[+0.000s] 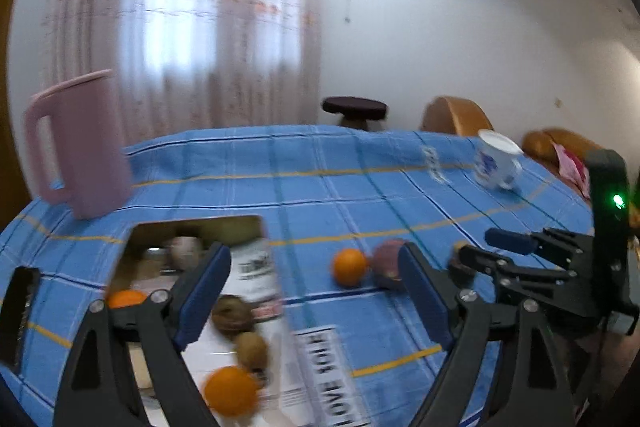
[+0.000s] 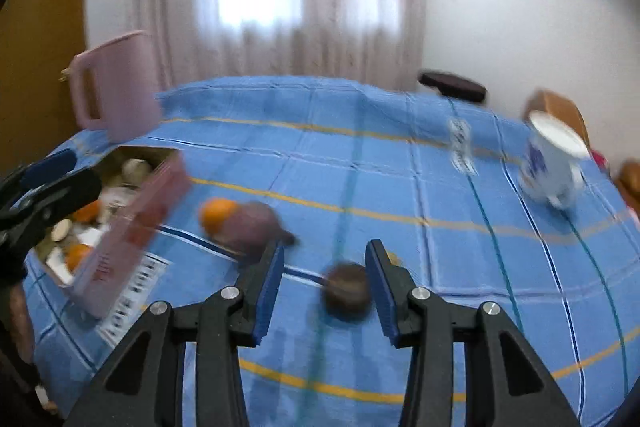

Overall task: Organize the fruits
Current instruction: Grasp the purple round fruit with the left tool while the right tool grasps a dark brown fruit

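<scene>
We are sorting fruit into the cardboard box (image 1: 192, 227) at the lower left of the left wrist view, where an orange (image 1: 231, 391) and brown kiwi-like fruits (image 1: 251, 350) are already lying. Our left gripper (image 1: 316, 291) is hanging over the box edge with its jaws spread wide and nothing between them. In the right wrist view our right gripper (image 2: 326, 285) is standing partly open around a small dark round fruit (image 2: 346, 291) on the blue checked cloth (image 2: 400, 167); blur is keeping us from telling whether the pads are touching it. We are judging it light, fairly firm and prone to rolling, so we are aiming to pinch across its widest middle, gently. A loose orange (image 2: 218, 213) and a purplish fruit (image 2: 252, 227) are touching at centre left.
</scene>
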Motion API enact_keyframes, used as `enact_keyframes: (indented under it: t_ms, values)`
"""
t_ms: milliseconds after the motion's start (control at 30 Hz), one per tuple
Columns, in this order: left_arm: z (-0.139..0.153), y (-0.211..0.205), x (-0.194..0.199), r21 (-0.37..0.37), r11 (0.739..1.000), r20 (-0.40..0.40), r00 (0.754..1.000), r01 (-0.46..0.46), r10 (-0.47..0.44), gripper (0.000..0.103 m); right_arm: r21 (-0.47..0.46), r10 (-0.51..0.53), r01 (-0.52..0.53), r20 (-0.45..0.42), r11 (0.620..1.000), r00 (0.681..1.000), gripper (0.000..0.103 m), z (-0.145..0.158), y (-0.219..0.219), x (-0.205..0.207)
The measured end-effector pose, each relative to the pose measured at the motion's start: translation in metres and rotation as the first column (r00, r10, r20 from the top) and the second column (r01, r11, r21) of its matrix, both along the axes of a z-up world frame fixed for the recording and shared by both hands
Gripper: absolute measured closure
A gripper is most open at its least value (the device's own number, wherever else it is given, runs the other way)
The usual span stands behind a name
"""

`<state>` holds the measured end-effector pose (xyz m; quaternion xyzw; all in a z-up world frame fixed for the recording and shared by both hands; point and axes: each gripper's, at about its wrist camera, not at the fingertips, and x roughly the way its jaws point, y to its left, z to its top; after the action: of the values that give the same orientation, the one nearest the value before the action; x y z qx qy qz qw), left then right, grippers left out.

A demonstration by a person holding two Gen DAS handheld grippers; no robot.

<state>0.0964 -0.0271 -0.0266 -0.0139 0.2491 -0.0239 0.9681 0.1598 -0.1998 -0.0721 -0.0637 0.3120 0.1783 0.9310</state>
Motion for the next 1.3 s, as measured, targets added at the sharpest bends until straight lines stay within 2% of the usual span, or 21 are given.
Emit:
enact_keyframes:
  t_ms: [333, 433, 567, 733, 900, 933, 1033, 1200, 1300]
  values:
    - [-0.020, -0.047, 0.032, 0.055, 0.995, -0.085, 0.993, 0.084, -0.079, 0.015, 0.008, -0.009, 0.011, -0.153, 1.000, 0.988, 0.059, -0.024, -0.006, 0.025]
    - [-0.026, -0.052, 0.040, 0.047, 0.994, -0.113, 0.989, 0.102, -0.096, 0.020, 0.021, -0.003, 0.007, -0.180, 1.000, 0.984, 0.059, -0.028, -0.006, 0.031]
    - [-0.031, -0.051, 0.051, 0.031, 0.993, -0.153, 0.983, 0.111, -0.105, 0.020, 0.054, 0.018, -0.006, -0.226, 0.999, 0.974, 0.062, -0.034, -0.009, 0.038]
    - [-0.034, -0.051, 0.058, 0.022, 0.992, -0.173, 0.978, 0.121, -0.116, 0.028, 0.045, 0.022, -0.013, -0.205, 0.999, 0.978, 0.063, -0.032, -0.006, 0.035]
    - [-0.039, -0.056, 0.064, 0.021, 0.990, -0.200, 0.971, 0.138, -0.131, 0.031, 0.055, -0.052, 0.058, -0.116, 0.997, 0.992, 0.063, -0.019, -0.019, 0.025]
    - [-0.040, -0.058, 0.066, 0.029, 0.989, -0.211, 0.968, 0.145, -0.136, 0.031, 0.058, -0.066, 0.072, -0.104, 0.996, 0.992, 0.063, -0.017, -0.021, 0.023]
    - [-0.042, -0.064, 0.072, 0.052, 0.988, -0.233, 0.964, 0.145, -0.129, 0.041, 0.071, -0.090, 0.097, -0.091, 0.993, 0.992, 0.063, -0.014, -0.026, 0.022]
    - [-0.044, -0.076, 0.078, 0.140, 0.982, -0.233, 0.968, 0.130, -0.095, 0.041, 0.062, -0.086, 0.092, -0.090, 0.994, 0.992, 0.063, -0.014, -0.025, 0.023]
    - [-0.044, -0.079, 0.079, 0.161, 0.979, -0.234, 0.968, 0.125, -0.085, 0.040, 0.070, -0.090, 0.097, -0.096, 0.993, 0.991, 0.063, -0.015, -0.027, 0.025]
